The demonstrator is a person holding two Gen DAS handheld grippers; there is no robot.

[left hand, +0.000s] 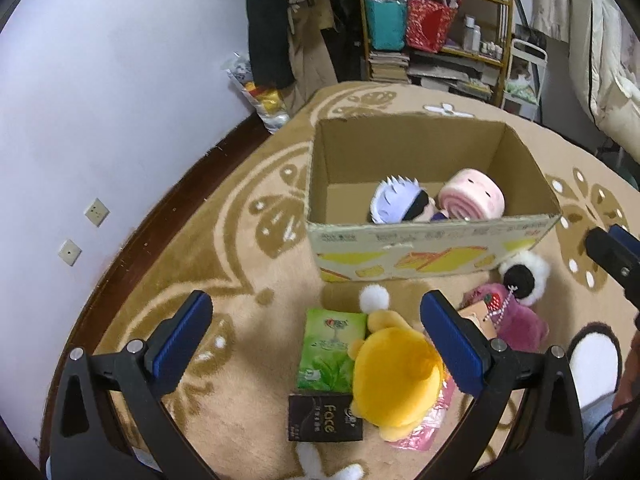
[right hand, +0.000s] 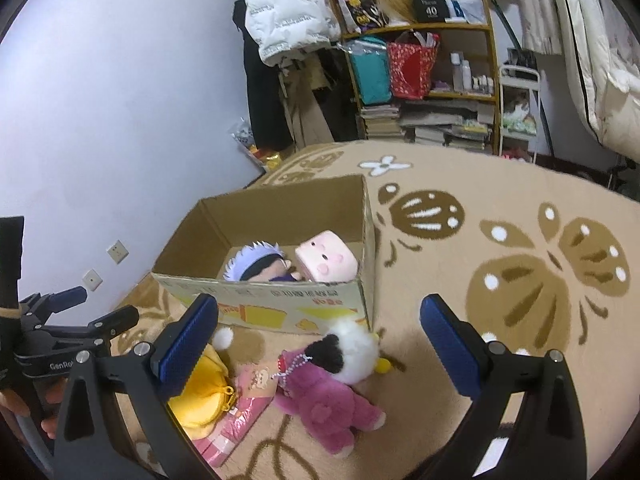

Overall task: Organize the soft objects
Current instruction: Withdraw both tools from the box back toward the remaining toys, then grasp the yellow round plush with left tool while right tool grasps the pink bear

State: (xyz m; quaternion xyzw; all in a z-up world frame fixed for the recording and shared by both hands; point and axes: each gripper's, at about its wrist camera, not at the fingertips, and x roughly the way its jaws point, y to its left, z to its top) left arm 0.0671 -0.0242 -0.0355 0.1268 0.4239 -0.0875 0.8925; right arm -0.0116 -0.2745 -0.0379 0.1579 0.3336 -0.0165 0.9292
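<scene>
The left gripper (left hand: 316,336) has its jaws spread wide and empty, hovering over the carpet with the yellow plush (left hand: 394,376) just inside its right pad. The right gripper (right hand: 320,340) is likewise spread and holds nothing; the pink plush (right hand: 328,400), with its white furry hood, lies between its pads, lower down on the carpet (right hand: 520,240).

Beside the yellow plush lie a green tissue pack (left hand: 334,350) and a dark Face pack (left hand: 326,420), touching it or nearly so; a pink packet (right hand: 236,428) sits partly under it. Beyond all these stands the open box (left hand: 432,248), already holding a white-haired doll (left hand: 396,202) and a pink roll plush (left hand: 472,198) against its near wall.

The step in hand looks like picking the next soft toy for the box. To do it well, I judge each gripper should come straight down over the bulk of its toy, not an ear, pom-pom or the bead chain on the pink one, and close on the thick middle so the stuffing gives a firm hold. The left pads should straddle the yellow body alone, clear of the tissue packs and the packet beneath. Lift high enough to clear the box's near wall, then release over the empty left part.
</scene>
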